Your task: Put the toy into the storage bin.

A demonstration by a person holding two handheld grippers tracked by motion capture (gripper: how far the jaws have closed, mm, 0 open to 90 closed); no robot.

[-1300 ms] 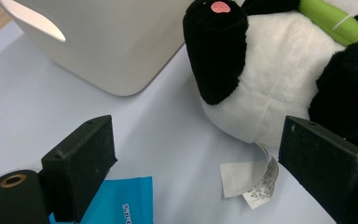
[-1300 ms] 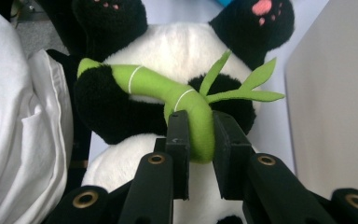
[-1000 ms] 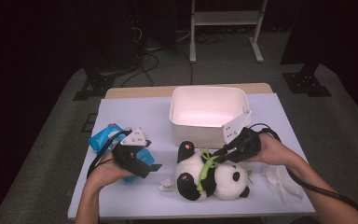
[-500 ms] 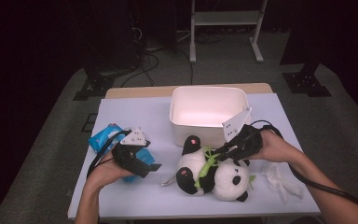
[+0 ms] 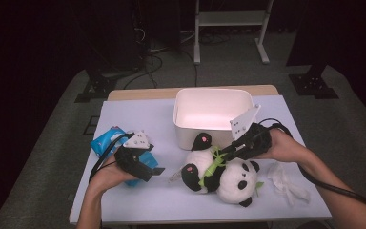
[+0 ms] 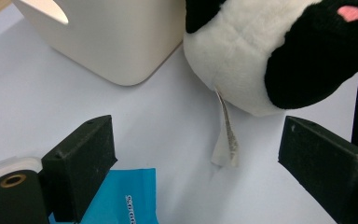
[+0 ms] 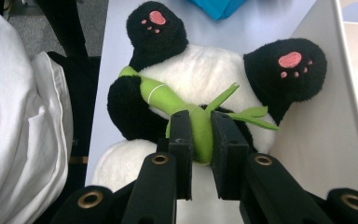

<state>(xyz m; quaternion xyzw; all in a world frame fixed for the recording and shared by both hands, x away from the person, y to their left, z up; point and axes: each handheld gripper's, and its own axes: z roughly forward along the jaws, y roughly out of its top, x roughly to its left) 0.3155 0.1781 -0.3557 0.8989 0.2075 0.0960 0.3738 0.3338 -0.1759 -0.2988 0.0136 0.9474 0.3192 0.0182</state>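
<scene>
I have my right gripper (image 7: pixel 200 140) clamped on the plush panda's (image 5: pixel 219 171) green bamboo stalk (image 7: pixel 186 116); the panda lies just in front of the white bin (image 5: pixel 186 129), not yet inside. My left gripper (image 6: pixel 196 158) hangs wide open, empty, beside it.

Left tongs (image 5: pixel 158 171) held low, jaws spread wide, right tongs (image 5: pixel 223 152) angled down, jaws clamped nearly together

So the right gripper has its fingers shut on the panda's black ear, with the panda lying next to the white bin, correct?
Not the ear. The right gripper grips the green bamboo stalk across the panda, as the right gripper view shows. The panda does lie next to the white bin.
</scene>
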